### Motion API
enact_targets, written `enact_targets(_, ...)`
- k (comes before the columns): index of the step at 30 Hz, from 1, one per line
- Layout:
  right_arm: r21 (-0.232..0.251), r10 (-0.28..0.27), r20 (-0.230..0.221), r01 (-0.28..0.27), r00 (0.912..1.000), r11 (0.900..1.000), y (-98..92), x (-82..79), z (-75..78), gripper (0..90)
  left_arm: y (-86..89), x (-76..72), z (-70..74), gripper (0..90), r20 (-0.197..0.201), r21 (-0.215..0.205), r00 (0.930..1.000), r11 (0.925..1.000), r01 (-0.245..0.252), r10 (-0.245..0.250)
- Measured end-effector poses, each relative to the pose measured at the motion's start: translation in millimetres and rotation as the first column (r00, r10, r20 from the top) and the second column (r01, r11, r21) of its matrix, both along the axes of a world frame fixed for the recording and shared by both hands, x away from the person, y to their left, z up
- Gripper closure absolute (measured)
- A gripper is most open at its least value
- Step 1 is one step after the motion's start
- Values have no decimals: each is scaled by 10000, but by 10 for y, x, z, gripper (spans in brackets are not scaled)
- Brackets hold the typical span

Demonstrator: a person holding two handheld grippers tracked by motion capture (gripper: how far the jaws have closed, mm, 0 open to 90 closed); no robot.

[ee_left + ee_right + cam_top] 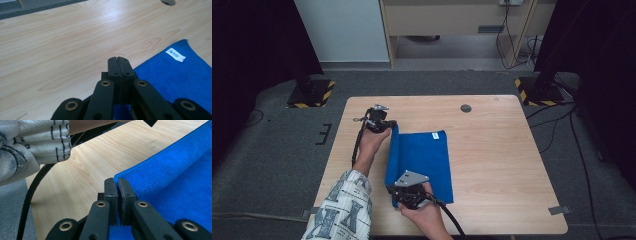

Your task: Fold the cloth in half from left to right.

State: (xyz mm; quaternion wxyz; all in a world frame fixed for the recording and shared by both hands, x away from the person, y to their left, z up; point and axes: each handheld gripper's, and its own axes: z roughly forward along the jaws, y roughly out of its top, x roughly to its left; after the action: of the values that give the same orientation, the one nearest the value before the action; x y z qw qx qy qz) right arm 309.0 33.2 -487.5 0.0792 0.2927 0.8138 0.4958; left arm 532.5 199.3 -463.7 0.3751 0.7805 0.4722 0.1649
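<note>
A blue towel lies on the wooden table, with a white label near its far edge. The towel's left edge stands raised as a ridge between my two grippers. My left gripper is at the far left corner; its jaws are pressed together, with blue cloth running out from under them. At the near left corner, my right gripper is shut on the towel's edge, which shows pinched at the tips. The towel rises to the right of those jaws.
A round cable hole sits in the table's far side. Bare wood lies to the right of the towel and along the left edge. A patterned sleeve and a black cable are close to the right gripper. Grey floor surrounds the table.
</note>
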Motion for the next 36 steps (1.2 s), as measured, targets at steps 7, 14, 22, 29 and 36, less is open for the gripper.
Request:
enact_targets(7,63,-273,-118,273,9996,9996,-200,-6,-65,868,-277,60,-40,896,5,-38,9996,9996,265,-265)
enact_targets(14,105,-514,-210,516,9985,9986,-370,10,-65,869,-436,77,-95,896,-71,-271,9994,9991,340,-342)
enact_targets(22,20,-626,-276,627,9977,9980,-503,24,-77,869,-574,102,-102,896,-13,-303,9992,9988,389,-389)
enact_targets(29,40,-787,-538,790,9954,9969,-615,25,-122,869,-768,129,-106,896,-119,-226,9977,9975,666,-669)
enact_targets(36,-59,-831,-466,829,9954,9965,-724,30,-89,869,-940,113,-139,896,-103,47,9959,9960,894,-893)
